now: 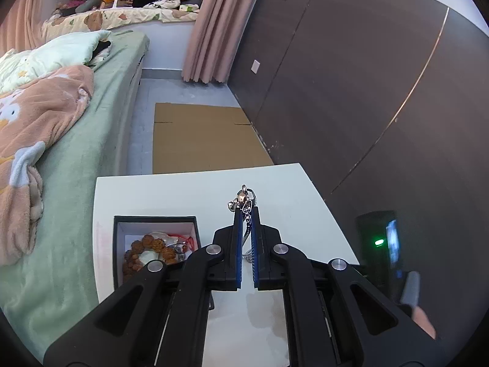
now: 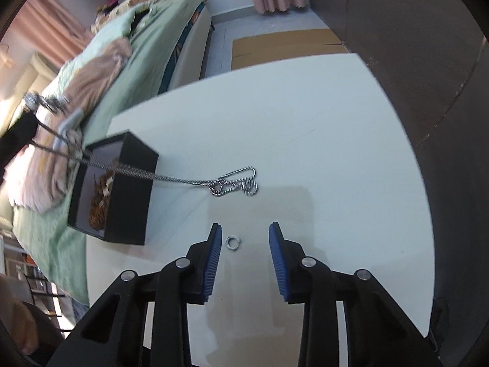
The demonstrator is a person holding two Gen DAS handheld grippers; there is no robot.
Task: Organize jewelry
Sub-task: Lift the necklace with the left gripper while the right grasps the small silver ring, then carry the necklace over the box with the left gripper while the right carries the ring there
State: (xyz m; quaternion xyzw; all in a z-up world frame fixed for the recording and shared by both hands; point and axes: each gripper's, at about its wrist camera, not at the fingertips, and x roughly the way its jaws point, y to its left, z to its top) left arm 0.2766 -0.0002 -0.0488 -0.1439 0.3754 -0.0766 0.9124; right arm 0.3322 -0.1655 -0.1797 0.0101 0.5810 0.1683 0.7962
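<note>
Left gripper (image 1: 247, 211) clamps the chain necklace (image 2: 235, 183), its tail coiled on the table (image 2: 336, 153) beside the box (image 2: 134, 195); right gripper (image 2: 244, 229), wide, straddles the ring (image 2: 233, 242); dragging chain may snag the box rim

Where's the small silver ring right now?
Right wrist view: the ring lies on the white table, between the open right tool's fingertips, nearer the left one, below the chain pile.

We saw a white table (image 1: 189, 189) beside a bed with a green sheet (image 1: 91, 140) and a peach blanket (image 1: 39, 116). Pink curtains (image 1: 220, 27) hung past a dark brown wall (image 1: 351, 85), and flattened cardboard (image 1: 201, 137) lay on the grey floor (image 1: 143, 116).
</note>
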